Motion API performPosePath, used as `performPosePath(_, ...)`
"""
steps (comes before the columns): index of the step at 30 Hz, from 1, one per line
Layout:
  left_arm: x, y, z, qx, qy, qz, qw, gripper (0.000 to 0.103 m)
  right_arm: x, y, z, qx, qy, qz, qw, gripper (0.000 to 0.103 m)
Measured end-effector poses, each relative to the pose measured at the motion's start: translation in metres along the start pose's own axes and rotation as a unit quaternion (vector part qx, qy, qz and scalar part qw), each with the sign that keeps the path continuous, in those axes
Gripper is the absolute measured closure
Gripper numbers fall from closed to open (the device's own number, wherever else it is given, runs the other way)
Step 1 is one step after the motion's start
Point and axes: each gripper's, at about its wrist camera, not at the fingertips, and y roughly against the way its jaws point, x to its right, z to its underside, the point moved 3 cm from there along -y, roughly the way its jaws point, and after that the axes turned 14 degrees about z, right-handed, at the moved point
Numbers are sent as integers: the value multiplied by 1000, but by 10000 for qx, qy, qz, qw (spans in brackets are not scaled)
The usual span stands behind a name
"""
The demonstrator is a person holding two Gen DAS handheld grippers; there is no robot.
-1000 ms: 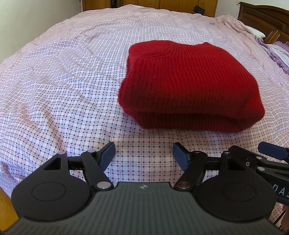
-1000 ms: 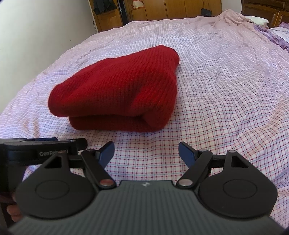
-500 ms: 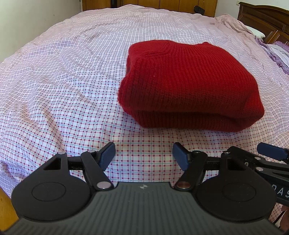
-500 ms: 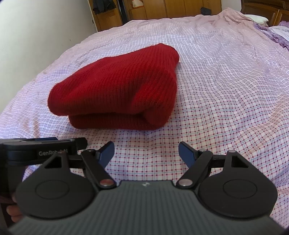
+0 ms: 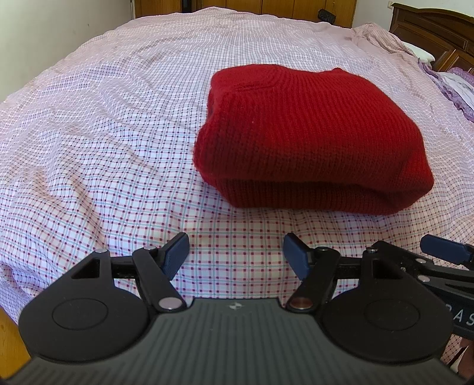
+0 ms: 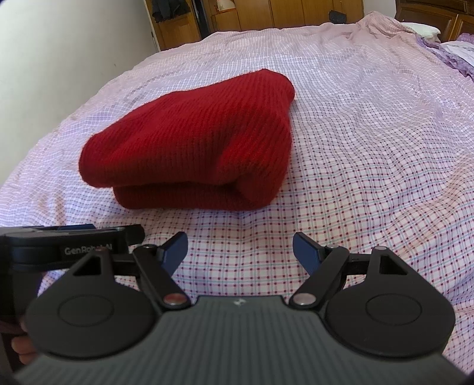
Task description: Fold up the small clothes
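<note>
A red knit sweater [image 5: 311, 139] lies folded into a thick, roughly square bundle on a bed [image 5: 103, 133] covered with a pink checked sheet. It sits flat, its layers stacked, with a rounded fold along the edge nearest the cameras.

The left gripper [image 5: 235, 254] hangs above the sheet short of the sweater, angled downward. Its blue-padded fingers [image 5: 174, 251] stand wide apart with only checked cloth showing between them; nothing is gripped. From this view the sweater lies ahead and off to the right, its near edge apart from the fingertips, with a strip of bare sheet between.

The right gripper [image 6: 240, 251] is likewise spread wide and empty, tilted down over the sheet. In its view the sweater [image 6: 192, 151] lies ahead and to the left, its near right corner closest to the left fingertip but still clear of it. So the bundle sits between the lines of the two grippers, just beyond both, touched by neither.

Each gripper shows at the edge of the other's view: the right one's blue tip at the far right of the left view, and the left one's black body at the left of the right view, with a bit of a hand [image 6: 22, 352] below it.

At the far side of the bed stand wooden cupboards [image 6: 281, 13], and to the right a dark wooden headboard [image 5: 435, 29] with purple bedding [image 5: 456, 88] beside it.
</note>
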Motion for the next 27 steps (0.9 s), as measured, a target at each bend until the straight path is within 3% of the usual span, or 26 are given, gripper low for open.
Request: performPosePath(27,0,-1,0,-10,8,-4,10000,28,-2,-1,3,-39,-6,-10,10000,24)
